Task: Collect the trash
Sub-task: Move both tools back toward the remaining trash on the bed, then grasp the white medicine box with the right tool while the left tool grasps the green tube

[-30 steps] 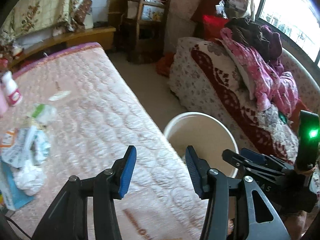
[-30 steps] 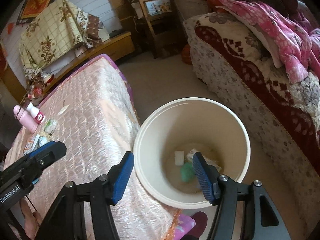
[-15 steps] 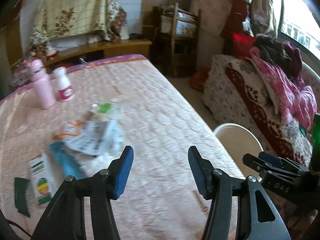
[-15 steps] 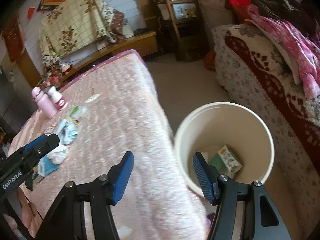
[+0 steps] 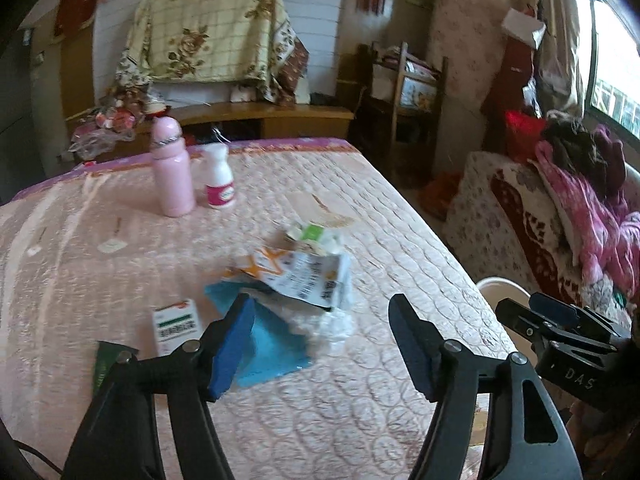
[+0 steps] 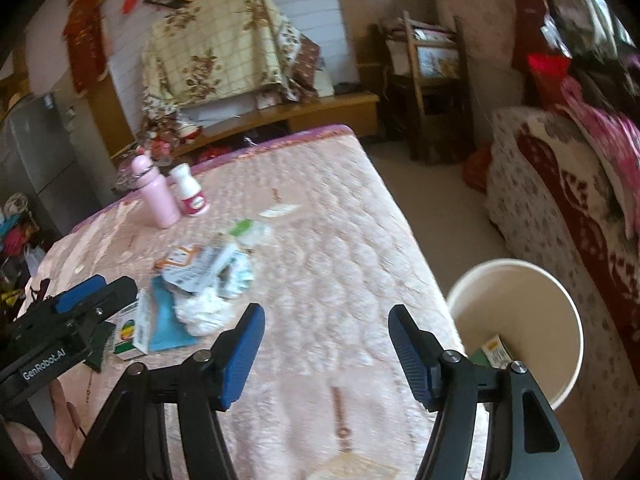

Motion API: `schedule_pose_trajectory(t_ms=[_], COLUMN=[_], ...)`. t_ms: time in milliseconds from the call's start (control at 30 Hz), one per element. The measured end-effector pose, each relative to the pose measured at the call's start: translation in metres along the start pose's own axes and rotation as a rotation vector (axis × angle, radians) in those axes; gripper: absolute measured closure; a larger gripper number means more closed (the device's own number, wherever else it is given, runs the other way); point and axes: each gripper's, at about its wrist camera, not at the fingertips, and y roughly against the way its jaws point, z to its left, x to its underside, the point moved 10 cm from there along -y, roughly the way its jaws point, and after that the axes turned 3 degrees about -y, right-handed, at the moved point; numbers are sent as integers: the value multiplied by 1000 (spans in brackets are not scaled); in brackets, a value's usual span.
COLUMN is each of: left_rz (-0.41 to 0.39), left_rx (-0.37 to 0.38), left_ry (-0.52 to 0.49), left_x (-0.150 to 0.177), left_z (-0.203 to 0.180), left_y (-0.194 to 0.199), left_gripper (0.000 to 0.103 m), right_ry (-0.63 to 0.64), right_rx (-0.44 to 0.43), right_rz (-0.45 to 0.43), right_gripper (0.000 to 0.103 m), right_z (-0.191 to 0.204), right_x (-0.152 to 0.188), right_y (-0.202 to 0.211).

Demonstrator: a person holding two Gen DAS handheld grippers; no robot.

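Both the left gripper and right gripper are held released and empty, aimed at the trash pile for grasping; the bin is kept near right.

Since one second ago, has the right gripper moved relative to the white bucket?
Yes. The right gripper was over the white bucket then; now it is over the pink mattress, and the bucket lies to its right.

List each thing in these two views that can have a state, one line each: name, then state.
left tongs: open, empty
right tongs: open, empty
pink bottle: upright, capped
white bottle: upright, capped
bin: upright, lidless, a carton inside
printed wrapper: crumpled, on the bed
white-green box: lying flat
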Motion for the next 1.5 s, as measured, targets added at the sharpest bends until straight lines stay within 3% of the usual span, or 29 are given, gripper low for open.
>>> schedule_pose_trajectory(t_ms=[733,1167,1500], left_rz=[-57,31,114], left_rx=[-88,-142,-123], left_ry=[73,150,170], left_x=[14,60,93], left_z=[104,174,190], left_y=[55,54,42], left_gripper=[25,25,25], right_ry=[166,209,198], right_rx=[-90,-101,-121], right_rz=[-60,-22,71], right_gripper=[32,32,32], right_z=[119,140,138], right_x=[-9,4,27], right_y=[-1,-14,-40])
